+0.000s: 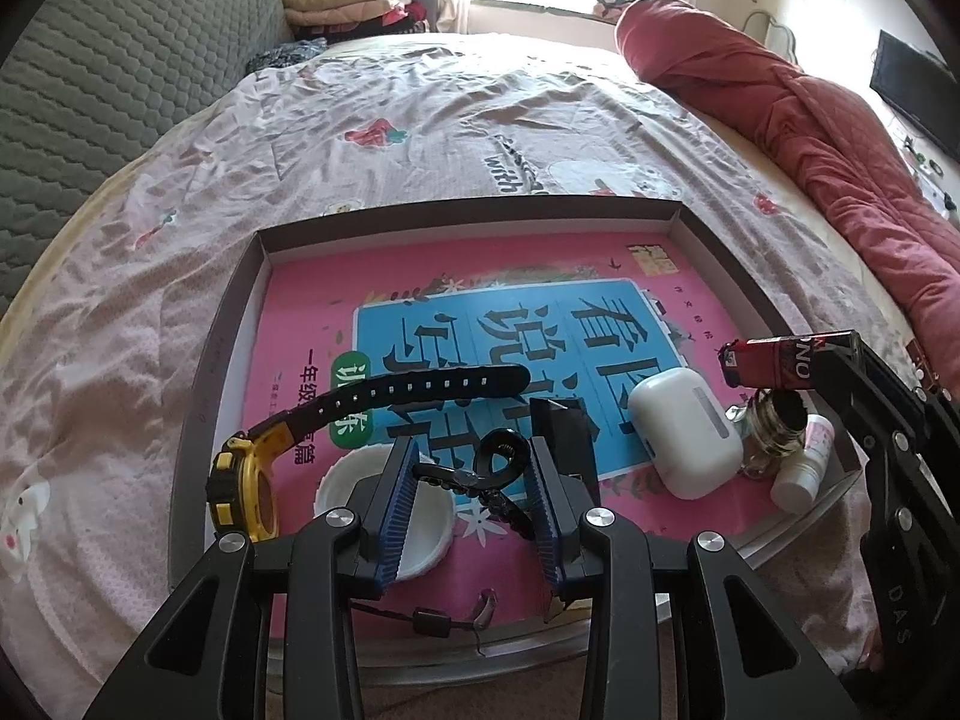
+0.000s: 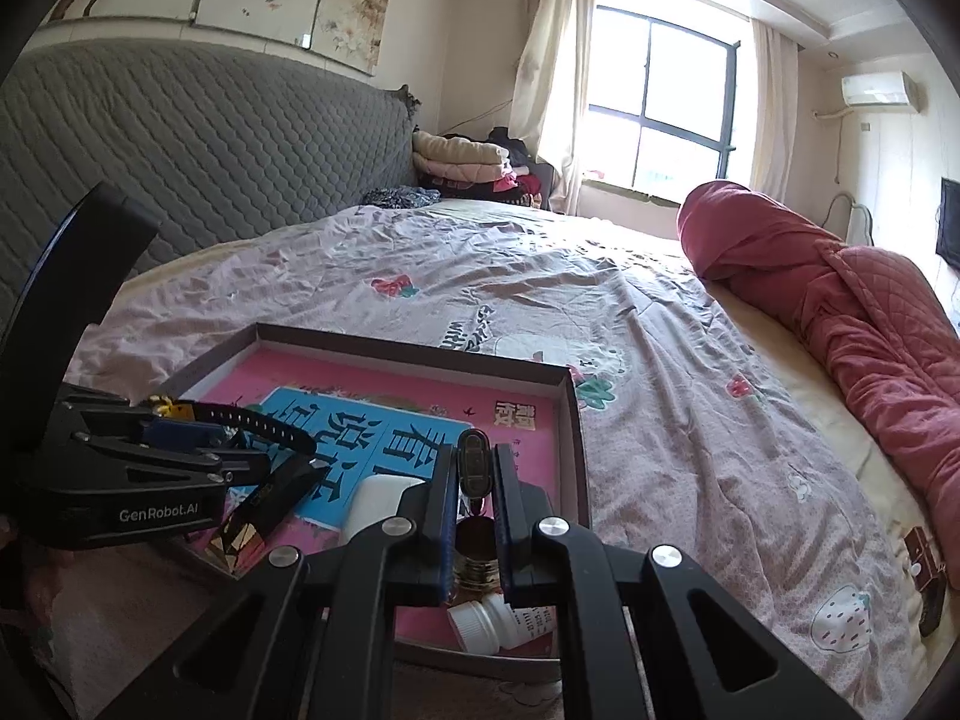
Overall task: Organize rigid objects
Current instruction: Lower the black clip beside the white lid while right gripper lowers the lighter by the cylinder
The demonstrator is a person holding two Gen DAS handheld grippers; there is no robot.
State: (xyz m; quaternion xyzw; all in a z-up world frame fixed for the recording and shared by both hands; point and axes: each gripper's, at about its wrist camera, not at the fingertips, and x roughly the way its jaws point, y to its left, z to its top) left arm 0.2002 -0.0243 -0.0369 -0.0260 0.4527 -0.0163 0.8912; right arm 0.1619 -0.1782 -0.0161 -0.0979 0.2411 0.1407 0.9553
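Between the blue pads of the left hand-held gripper [image 1: 471, 480] sits a black curled clip-like item [image 1: 492, 468]; jaws are partly spread, and whether the pads actually press on it cannot be told. It hangs over a shallow cardboard tray [image 1: 240, 324] lying on the bed [image 1: 420, 120]. The tray floor is covered by a pink book [image 1: 336, 282] with a blue title panel.

Right hand-held gripper [image 2: 477, 480]: jaws pressed together on a red lighter [image 1: 780, 363], held above the tray's right end, over a small glass jar [image 1: 774, 426] with a dark opening. In the right wrist view the lighter shows end-on between the pads.

Other tray contents:
- yellow-and-black watch [image 1: 252, 480], standing on edge at the left, strap arching toward the centre
- white round lid [image 1: 420, 516], partly behind the left pad
- white earbud case [image 1: 687, 435], just left of the jar
- white pill bottle [image 1: 801, 468] on its side, just beside the jar, at the tray's right wall

A rolled red quilt [image 1: 840, 138] lies along the far right of the bed, well apart from the tray.
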